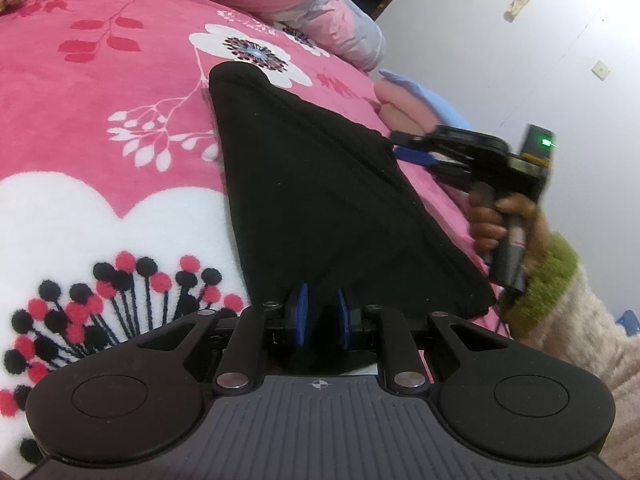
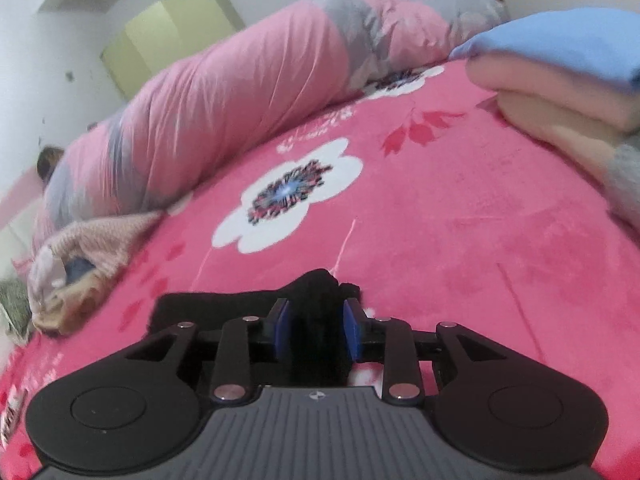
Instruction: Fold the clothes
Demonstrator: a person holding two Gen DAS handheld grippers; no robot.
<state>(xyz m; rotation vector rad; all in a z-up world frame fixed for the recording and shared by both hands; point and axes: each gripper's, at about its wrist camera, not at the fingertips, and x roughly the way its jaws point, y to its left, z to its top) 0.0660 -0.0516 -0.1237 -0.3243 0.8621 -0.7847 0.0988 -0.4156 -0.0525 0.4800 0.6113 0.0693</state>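
Black clothing is lying on the pink flowered bed, spread across the middle of the left wrist picture. It is looking thin, soft and floppy, so I think it will be light and will bend and sag wherever nobody is holding it. The edges and corners look like the best places to take hold.

The left tool is sitting at the bottom middle of that picture, and its blue pads are pinching the near edge of the black cloth. The right tool is coming in from the right side, held in a person's hand with a green fuzzy cuff. In the right wrist picture, a bunched bit of the black cloth is sitting between its blue pads and they are squeezing it.

A rolled pink and grey quilt is resting along the top of the bed. Folded pink and blue clothes are waiting in the upper right of that picture. A small pile of mixed clothes is sitting at the left.
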